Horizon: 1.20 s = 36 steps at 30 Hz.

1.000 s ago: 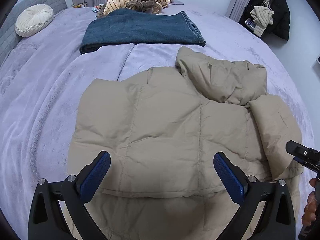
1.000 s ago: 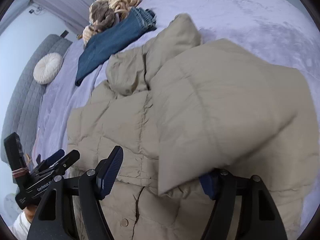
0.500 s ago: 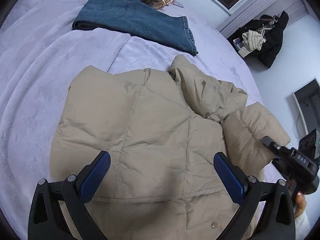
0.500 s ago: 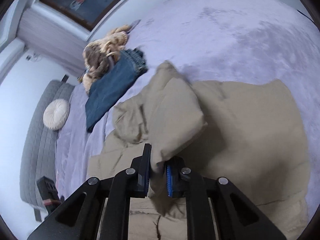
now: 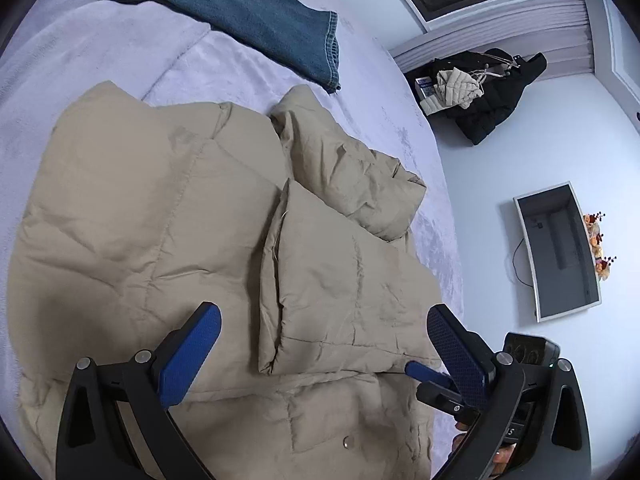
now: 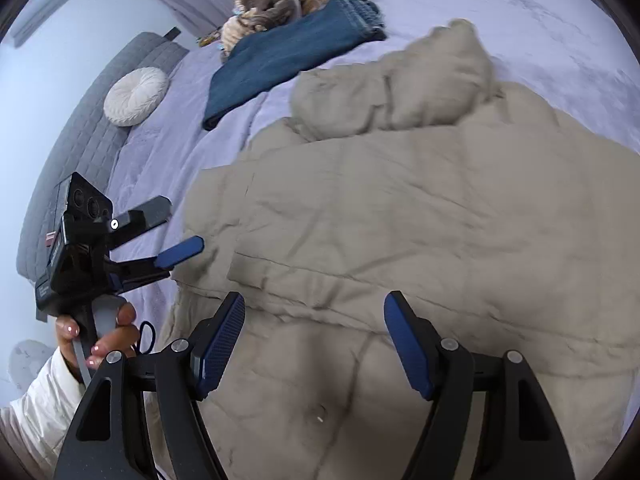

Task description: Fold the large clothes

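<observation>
A beige puffer jacket (image 5: 160,220) lies spread on the lavender bed (image 5: 100,60), hood (image 5: 352,168) toward the far side. One sleeve (image 5: 340,288) lies folded across its body. My left gripper (image 5: 324,352) hovers open over the jacket's lower half, nothing between its fingers. My right gripper (image 6: 314,320) is above the jacket (image 6: 400,200) near its hem; its jaws are opening and hold nothing. The right wrist view shows the left gripper (image 6: 176,226) open at the jacket's left edge, held by a hand (image 6: 108,336).
Folded blue jeans (image 6: 288,52) and a heap of brown and cream clothes (image 6: 280,0) lie at the far side of the bed. A round white cushion (image 6: 136,96) leans on the grey headboard (image 6: 80,140). Past the bed's right edge are dark coats (image 5: 492,96) and a screen (image 5: 560,252).
Half a second ago my right gripper was shut on the sleeve and carrying it over the jacket. It has let go, and the sleeve now lies flat. The left gripper swung right.
</observation>
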{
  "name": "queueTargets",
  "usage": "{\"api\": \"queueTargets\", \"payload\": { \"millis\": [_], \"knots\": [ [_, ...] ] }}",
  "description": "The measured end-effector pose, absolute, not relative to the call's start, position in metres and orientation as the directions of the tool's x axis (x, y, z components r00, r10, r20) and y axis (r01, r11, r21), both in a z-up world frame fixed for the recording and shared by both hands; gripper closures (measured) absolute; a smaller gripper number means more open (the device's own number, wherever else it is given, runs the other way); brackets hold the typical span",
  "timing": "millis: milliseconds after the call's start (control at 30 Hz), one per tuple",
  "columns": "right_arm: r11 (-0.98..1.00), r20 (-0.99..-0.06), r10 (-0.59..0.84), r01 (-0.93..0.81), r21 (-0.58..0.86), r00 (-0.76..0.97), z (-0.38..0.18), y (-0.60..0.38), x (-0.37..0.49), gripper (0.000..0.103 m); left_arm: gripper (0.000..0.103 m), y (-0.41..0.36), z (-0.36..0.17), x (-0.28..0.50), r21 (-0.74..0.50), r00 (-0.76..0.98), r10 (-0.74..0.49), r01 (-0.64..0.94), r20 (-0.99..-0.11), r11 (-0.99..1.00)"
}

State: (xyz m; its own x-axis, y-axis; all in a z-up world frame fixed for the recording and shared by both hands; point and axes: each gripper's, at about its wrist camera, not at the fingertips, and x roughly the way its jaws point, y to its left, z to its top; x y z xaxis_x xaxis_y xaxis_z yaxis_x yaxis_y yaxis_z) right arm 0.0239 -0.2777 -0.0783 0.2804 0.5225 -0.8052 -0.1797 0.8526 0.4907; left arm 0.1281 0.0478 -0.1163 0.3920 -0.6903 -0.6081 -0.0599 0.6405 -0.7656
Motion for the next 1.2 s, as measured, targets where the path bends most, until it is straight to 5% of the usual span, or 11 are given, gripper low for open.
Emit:
{"api": "queueTargets", "payload": {
  "millis": [267, 300, 367, 400, 433, 467, 500, 867, 1067, 1200],
  "knots": [
    [0.712, -0.756, 0.506, 0.294, 0.638, 0.414, -0.121, -0.431, -0.01, 0.028, 0.001, 0.003, -0.143, 0.157, -0.645, 0.317, -0.598, -0.058, -0.736, 0.762],
    [0.67, -0.74, 0.501, 0.34, 0.66, 0.448, -0.125, -0.445, -0.01, 0.028, 0.01, -0.004, -0.14, 0.158, -0.62, 0.321, -0.576, -0.047, -0.752, 0.783],
    [0.605, -0.714, 0.488, 0.394, 0.691, 0.503, -0.128, -0.466, -0.006, 0.031, 0.053, -0.013, -0.136, 0.16, -0.596, 0.318, -0.563, -0.01, -0.763, 0.803],
    [0.589, -0.71, 0.473, 0.412, 0.695, 0.522, -0.128, -0.475, -0.002, 0.048, 0.083, -0.016, -0.134, 0.161, -0.576, 0.313, -0.547, -0.001, -0.776, 0.817],
    [0.591, -0.72, 0.456, 0.427, 0.684, 0.523, -0.126, -0.48, 0.005, 0.061, 0.088, -0.016, -0.133, 0.158, -0.561, 0.313, -0.535, 0.01, -0.784, 0.828],
    [0.603, -0.732, 0.44, 0.432, 0.67, 0.521, -0.124, -0.484, 0.01, 0.089, 0.088, -0.015, -0.131, 0.155, -0.548, 0.328, -0.521, 0.012, -0.788, 0.836],
    [0.619, -0.735, 0.434, 0.42, 0.664, 0.522, -0.121, -0.484, 0.016, 0.095, 0.088, -0.012, -0.128, 0.149, -0.528, 0.347, -0.499, 0.011, -0.794, 0.849],
    [0.736, -0.815, 0.407, 0.38, 0.56, 0.412, -0.15, -0.468, 0.032, 0.095, 0.087, -0.003, -0.143, 0.135, -0.369, 0.362, -0.338, -0.018, -0.869, 0.929],
    [0.808, -0.851, 0.39, 0.313, 0.5, 0.353, -0.115, -0.467, 0.012, 0.069, 0.087, 0.015, -0.112, 0.118, -0.304, 0.41, -0.262, -0.038, -0.874, 0.952],
    [0.86, -0.848, 0.264, 0.287, 0.423, 0.459, -0.085, -0.481, 0.003, 0.069, 0.087, 0.021, -0.087, 0.12, -0.304, 0.452, -0.26, -0.025, -0.853, 0.952]
  ]
}}
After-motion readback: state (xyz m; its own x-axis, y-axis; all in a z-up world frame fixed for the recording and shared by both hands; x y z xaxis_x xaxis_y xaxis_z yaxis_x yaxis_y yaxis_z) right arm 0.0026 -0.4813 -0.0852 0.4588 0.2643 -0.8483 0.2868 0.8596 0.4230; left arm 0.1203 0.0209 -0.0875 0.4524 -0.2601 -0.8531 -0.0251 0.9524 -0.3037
